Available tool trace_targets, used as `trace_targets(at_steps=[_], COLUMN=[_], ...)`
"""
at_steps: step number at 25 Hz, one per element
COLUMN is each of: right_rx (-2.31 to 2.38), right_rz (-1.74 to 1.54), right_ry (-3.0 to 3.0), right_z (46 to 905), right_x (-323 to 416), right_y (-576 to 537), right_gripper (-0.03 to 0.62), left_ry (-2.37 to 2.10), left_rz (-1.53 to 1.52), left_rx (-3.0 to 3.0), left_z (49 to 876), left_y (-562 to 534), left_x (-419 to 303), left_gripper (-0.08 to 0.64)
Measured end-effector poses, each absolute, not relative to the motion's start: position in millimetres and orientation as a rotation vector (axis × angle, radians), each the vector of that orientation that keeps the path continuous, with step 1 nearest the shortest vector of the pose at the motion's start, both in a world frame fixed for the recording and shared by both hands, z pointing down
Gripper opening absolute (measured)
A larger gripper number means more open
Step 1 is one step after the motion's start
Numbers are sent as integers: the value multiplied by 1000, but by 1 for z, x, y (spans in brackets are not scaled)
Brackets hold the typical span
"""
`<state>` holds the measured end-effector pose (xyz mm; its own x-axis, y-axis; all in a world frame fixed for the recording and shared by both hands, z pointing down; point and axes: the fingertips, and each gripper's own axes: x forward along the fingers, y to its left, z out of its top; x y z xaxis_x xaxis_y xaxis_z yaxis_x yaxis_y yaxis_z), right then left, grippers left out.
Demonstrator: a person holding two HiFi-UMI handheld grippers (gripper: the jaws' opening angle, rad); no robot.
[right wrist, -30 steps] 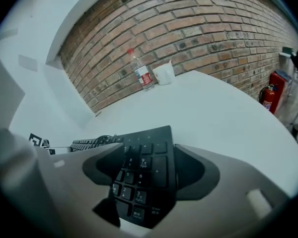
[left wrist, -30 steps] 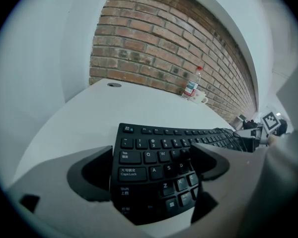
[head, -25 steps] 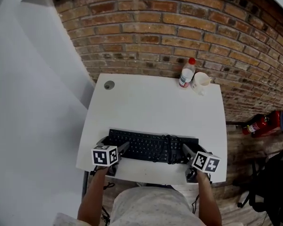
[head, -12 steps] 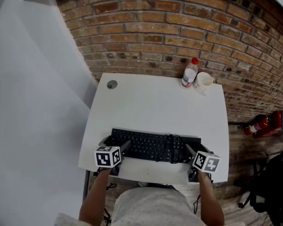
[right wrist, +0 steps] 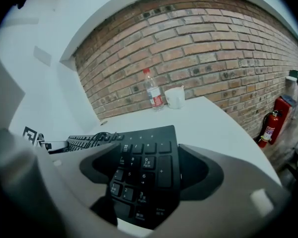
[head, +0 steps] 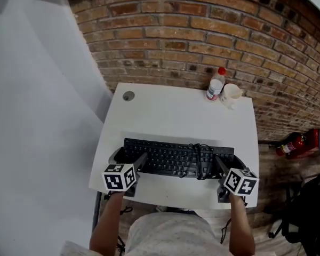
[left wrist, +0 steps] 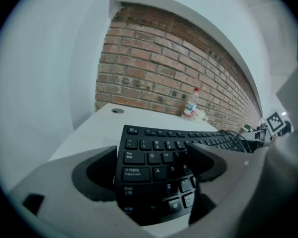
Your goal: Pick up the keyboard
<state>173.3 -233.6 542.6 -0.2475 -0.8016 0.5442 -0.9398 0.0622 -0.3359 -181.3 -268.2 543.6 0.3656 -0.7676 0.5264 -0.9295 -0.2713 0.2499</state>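
Observation:
A black keyboard (head: 170,158) hangs level just above the white table (head: 170,119), near its front edge, with a black cable (head: 201,154) coiled on its right part. My left gripper (head: 134,167) is shut on the keyboard's left end; its pads press the keyboard's (left wrist: 154,145) two sides by the Caps Lock key. At the number-pad end (right wrist: 149,160) my right gripper (head: 224,168) is likewise shut. In their own views the left gripper (left wrist: 151,155) and right gripper (right wrist: 146,155) each straddle an end.
A clear bottle with a red cap (head: 215,85) and a white mug (head: 230,94) stand at the table's back right, against the brick wall (head: 202,31). A round cable grommet (head: 128,96) sits at the back left. A red fire extinguisher (head: 298,141) lies on the floor at right.
Both grippers have risen with the keyboard held between them; it has left the table and looks larger and closer in the head view.

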Motion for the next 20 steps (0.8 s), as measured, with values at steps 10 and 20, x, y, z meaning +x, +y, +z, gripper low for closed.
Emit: trace_targets(at_steps=[10,20], right_rx=[1905,1994], right_rz=[685,465], right_ry=[-2328,-2484], right_z=[429,337], right_x=[181,190], right_y=[-257,-258], right_gripper=[367,367], left_ry=[-1566,-1653], left_rz=[213,33], left_rx=[2323,2490], left_z=[425,323], left_y=[-295,-298], left_x=[-170,-161], left_gripper=[434,432])
